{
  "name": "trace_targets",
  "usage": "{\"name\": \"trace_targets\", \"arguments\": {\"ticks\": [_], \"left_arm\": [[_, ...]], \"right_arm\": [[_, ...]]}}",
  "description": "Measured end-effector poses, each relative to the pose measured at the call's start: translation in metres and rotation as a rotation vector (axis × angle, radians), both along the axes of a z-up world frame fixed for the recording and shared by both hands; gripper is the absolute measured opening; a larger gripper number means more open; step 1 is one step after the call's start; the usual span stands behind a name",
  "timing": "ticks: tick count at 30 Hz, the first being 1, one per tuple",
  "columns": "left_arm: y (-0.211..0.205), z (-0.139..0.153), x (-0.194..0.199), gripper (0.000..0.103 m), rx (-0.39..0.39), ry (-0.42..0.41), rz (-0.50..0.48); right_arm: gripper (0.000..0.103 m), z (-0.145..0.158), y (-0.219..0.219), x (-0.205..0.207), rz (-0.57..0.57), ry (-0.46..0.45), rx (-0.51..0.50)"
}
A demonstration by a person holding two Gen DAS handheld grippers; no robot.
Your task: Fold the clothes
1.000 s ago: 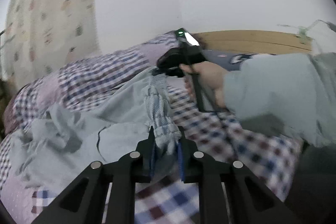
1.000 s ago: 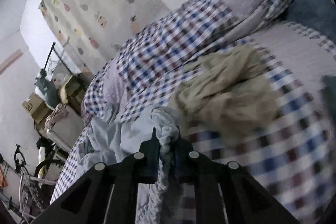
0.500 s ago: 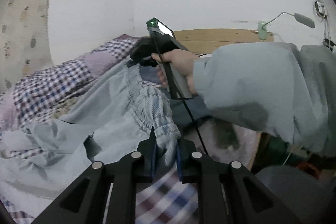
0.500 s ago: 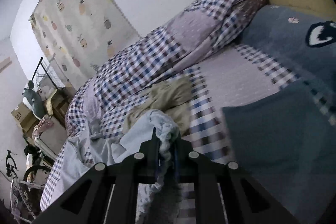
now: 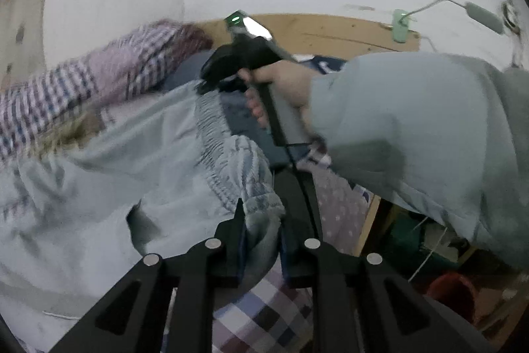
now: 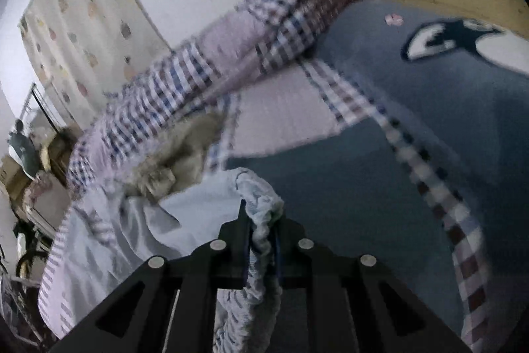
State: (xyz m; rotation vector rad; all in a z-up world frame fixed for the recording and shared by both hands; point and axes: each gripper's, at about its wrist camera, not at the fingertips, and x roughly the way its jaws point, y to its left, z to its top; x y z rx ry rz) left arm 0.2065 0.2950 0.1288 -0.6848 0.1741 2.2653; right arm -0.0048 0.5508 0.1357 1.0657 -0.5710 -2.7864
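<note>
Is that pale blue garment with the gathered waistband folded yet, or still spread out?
Not folded: the pale blue garment hangs stretched by its waistband between the left gripper and right gripper, trailing loosely.

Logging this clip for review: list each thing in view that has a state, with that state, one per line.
Left gripper: shut on the elastic waistband.
Right gripper: shut on the same waistband.
Light blue garment: unfolded, body trailing on the bed.
Elastic waistband: bunched, running from one gripper to the other.
Beige garment: crumpled on the bed.
Checked quilt: heaped along the wall.
</note>
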Motion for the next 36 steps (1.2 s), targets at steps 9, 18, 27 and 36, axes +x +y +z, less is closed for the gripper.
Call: {"name": "trace_targets", "arguments": {"ticks": [9, 18, 27, 36], "left_arm": [[-0.031, -0.008, 0.005, 0.071, 0.079, -0.119, 0.024], [-0.133, 0.019, 0.014, 0.085, 0.197, -0.155, 0.159], [-0.333, 0.017, -0.014, 0.086, 0.385, -0.23, 0.583], [-0.508, -0.016, -0.027, 0.086, 0.609, -0.277, 0.907]], "right_arm": [[0.057, -0.017, 0.025, 0.046, -0.139, 0.007, -0.043], [0.062, 0.015, 0.002, 0.144, -0.134, 0.045, -0.041], [0.064, 0.016, -0.103, 0.226, 0.022, 0.051, 0.069], [0.064, -0.003, -0.255, 0.223, 0.289, 0.047, 0.102]]}}
